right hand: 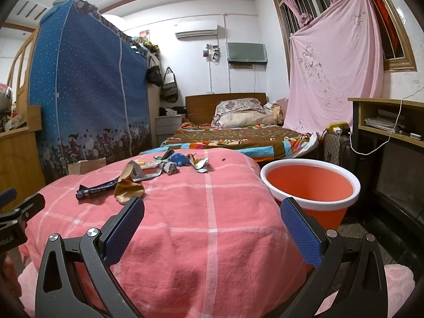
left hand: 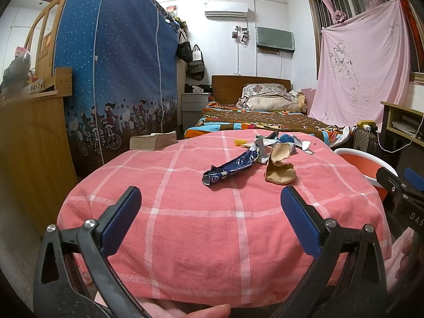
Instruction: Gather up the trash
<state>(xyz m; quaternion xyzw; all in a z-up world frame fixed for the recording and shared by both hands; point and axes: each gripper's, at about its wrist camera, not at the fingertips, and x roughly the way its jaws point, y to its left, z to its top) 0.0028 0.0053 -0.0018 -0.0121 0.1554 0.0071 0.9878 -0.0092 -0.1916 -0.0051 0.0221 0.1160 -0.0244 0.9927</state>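
Nearest in each wrist view are the tongs themselves. The left tongs are spread wide with nothing between their blue pads, hovering low over the near part of the desk, which is draped in a pink checked cloth. The right tongs are likewise spread and empty, above the same cloth.

Farther along the cloth lies the trash. Closest is a dark blue wrapper, stretched out flat, with a crumpled tan paper piece just beside it on its right. Behind these sits a loose heap of silver and blue wrappers, with a small yellow item at the heap's left edge.

Off the desk's right side stands an orange bin with a white rim, close to the cloth's edge. At the desk's far left corner rests a thick book.

Beyond the desk are a bed with a patterned cover and a blue fabric wardrobe.
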